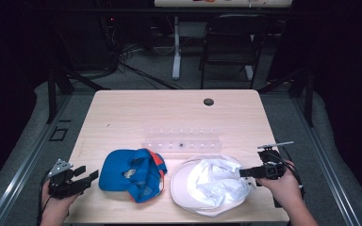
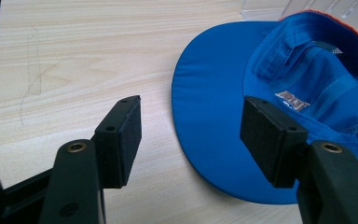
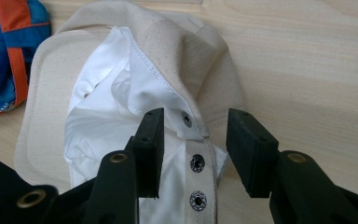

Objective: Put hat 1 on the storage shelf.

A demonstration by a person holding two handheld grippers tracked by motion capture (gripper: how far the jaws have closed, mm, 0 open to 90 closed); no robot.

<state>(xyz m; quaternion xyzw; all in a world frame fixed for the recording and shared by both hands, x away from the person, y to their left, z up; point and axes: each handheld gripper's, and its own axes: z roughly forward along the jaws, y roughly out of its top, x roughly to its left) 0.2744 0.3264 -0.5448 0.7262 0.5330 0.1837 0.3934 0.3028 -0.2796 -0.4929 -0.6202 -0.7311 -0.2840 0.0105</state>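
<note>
Near the desk's (image 1: 122,103) front edge, the left gripper (image 2: 191,135) gapes at the blue cap's (image 2: 223,112) brim, while the right gripper (image 3: 195,149) straddles the white cap's (image 3: 135,107) snap strap (image 3: 196,163), unpinched, poised to grab.

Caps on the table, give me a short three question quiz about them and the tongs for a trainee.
1. True or false: the blue cap lies to the left of the white cap in the high view.
2. Which tongs have the white cap's snap strap between their jaws? A) left tongs B) right tongs
3. Fill in: the left tongs point at the blue cap's ____.

Key:
1. True.
2. B. The strap lies between the open jaws, and the pads are not pressing on it.
3. Brim. It is not between the jaws yet.
</note>
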